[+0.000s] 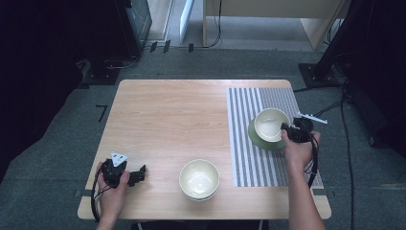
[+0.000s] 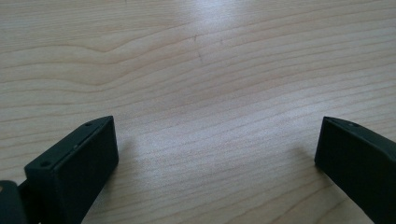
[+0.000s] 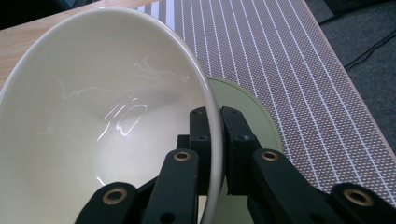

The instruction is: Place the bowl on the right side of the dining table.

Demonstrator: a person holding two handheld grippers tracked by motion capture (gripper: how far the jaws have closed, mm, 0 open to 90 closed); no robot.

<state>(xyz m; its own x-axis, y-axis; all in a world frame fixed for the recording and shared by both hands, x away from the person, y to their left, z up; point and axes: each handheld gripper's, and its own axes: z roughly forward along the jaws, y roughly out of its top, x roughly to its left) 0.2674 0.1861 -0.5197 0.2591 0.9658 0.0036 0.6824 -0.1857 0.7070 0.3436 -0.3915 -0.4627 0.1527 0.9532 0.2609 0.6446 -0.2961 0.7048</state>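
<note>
- Two grippers work at the wooden table (image 1: 167, 115), and every place below is given from the striped placemat (image 1: 249, 158) on the table's right part.
- Far left of the placemat, near the table's front left corner, the left gripper (image 1: 136, 175) rests in the person's left hand (image 1: 114, 191), with a grey three-cornered plate on top and a cable trailing off behind.
- In the left gripper view its two black jaws stand spread wide apart, with bare wood grain between them and nothing pinched.
- Just left of the placemat's front left corner, near the table's front edge, stands a cream bowl (image 1: 199, 179), upright, well apart from both grippers.
- On the placemat's right half lies a green saucer (image 1: 261, 140), and a second cream bowl (image 1: 271, 124) sits over it, tilted; whether its base touches the saucer cannot be told.
- At that bowl's right edge, the right gripper (image 1: 286, 128) comes in from the placemat's right side, held in the right hand (image 1: 299, 151).
- In the right gripper view the jaws are pressed together on the bowl's rim (image 3: 212, 135): one pad lies inside the bowl, the other outside, the thin wall pinched between them, with the saucer (image 3: 252, 112) showing behind.
</note>
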